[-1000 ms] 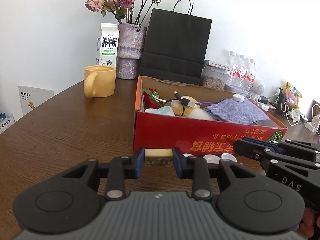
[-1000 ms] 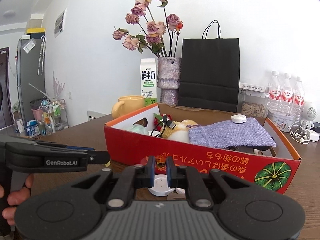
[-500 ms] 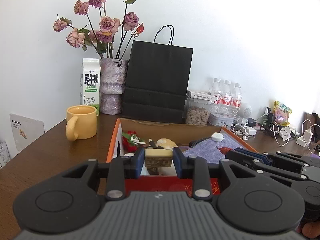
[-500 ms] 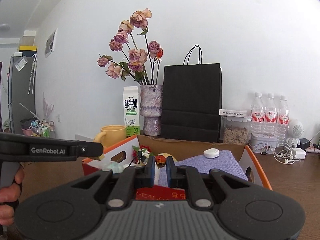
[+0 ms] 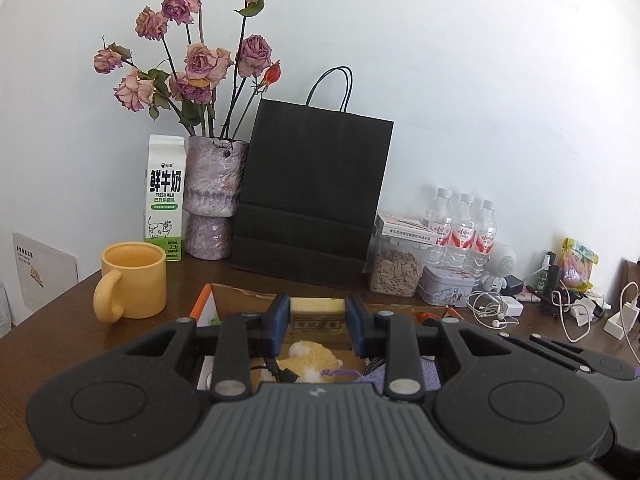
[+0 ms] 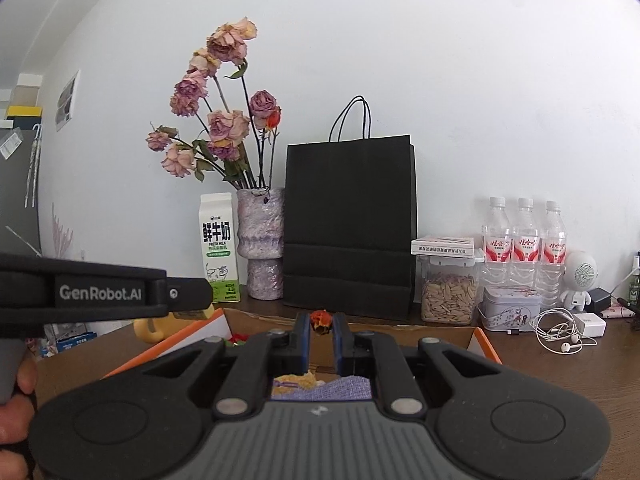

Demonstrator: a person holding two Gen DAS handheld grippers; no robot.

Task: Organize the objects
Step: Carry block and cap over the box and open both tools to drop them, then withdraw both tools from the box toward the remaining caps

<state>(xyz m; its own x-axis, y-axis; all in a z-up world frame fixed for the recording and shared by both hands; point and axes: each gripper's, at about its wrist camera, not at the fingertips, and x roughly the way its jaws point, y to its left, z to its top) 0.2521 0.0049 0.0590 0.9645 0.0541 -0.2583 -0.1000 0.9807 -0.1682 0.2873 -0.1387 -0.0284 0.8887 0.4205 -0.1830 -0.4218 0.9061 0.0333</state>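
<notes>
While both grippers hang above the box (image 6: 486, 346), the left gripper (image 5: 318, 316) pinches a yellowish block (image 5: 317, 314) — the right gripper (image 6: 321, 326) pinches a small dried flower (image 6: 321, 320) at its tips

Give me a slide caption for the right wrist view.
Right gripper pinching a small red dried rosebud above the orange-rimmed cardboard box.

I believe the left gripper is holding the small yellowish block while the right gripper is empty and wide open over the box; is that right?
Not quite: in the right wrist view the right gripper is shut on a small red dried flower. The left gripper does hold the yellowish block.
</notes>
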